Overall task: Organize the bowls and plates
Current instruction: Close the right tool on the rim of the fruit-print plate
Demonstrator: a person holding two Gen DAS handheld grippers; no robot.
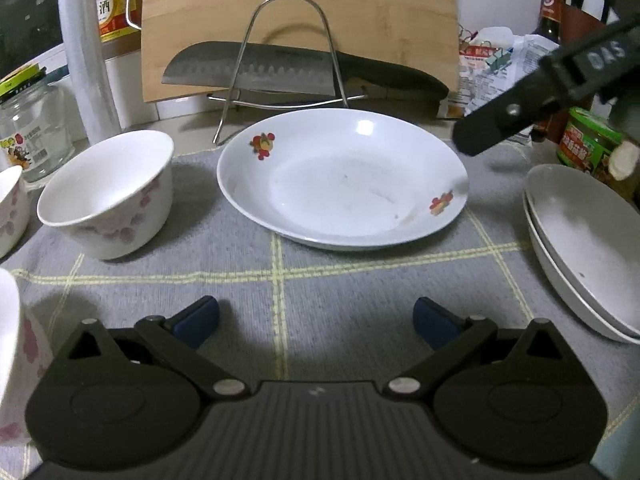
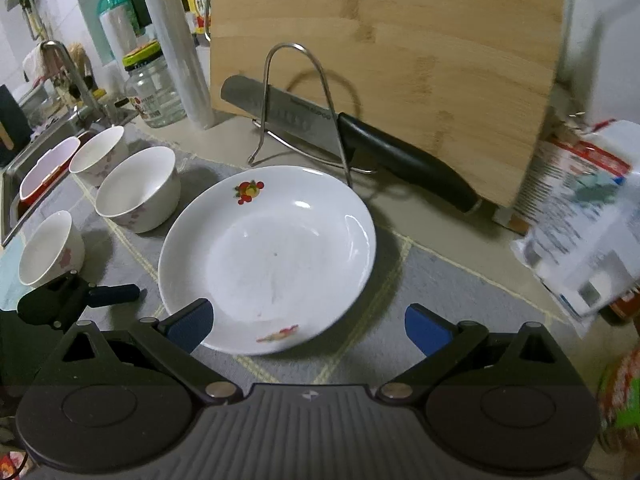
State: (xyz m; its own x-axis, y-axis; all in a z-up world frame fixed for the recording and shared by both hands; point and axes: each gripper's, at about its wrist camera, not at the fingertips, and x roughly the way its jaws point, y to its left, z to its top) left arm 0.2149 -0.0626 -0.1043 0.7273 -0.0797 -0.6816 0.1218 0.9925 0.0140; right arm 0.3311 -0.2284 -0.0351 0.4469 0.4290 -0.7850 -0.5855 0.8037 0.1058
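A white plate with red flower prints (image 1: 344, 178) lies on the grey checked mat (image 1: 320, 280); it also shows in the right wrist view (image 2: 268, 256). My left gripper (image 1: 316, 322) is open and empty, low over the mat in front of the plate. My right gripper (image 2: 308, 330) is open and empty, hovering above the plate's near right rim; one of its fingers (image 1: 504, 120) shows in the left wrist view. Three white bowls with pink flowers (image 2: 138, 188) (image 2: 98, 156) (image 2: 52, 250) stand left of the plate. Two stacked white plates (image 1: 584, 248) sit at the right.
A bamboo cutting board (image 2: 384, 60) leans at the back behind a wire rack (image 2: 304, 112) holding a black-handled knife (image 2: 360, 144). A glass jar (image 2: 154, 88), bottles and a sink (image 2: 36, 148) are at the left. Paper packets (image 2: 584, 216) and jars (image 1: 592, 144) are at the right.
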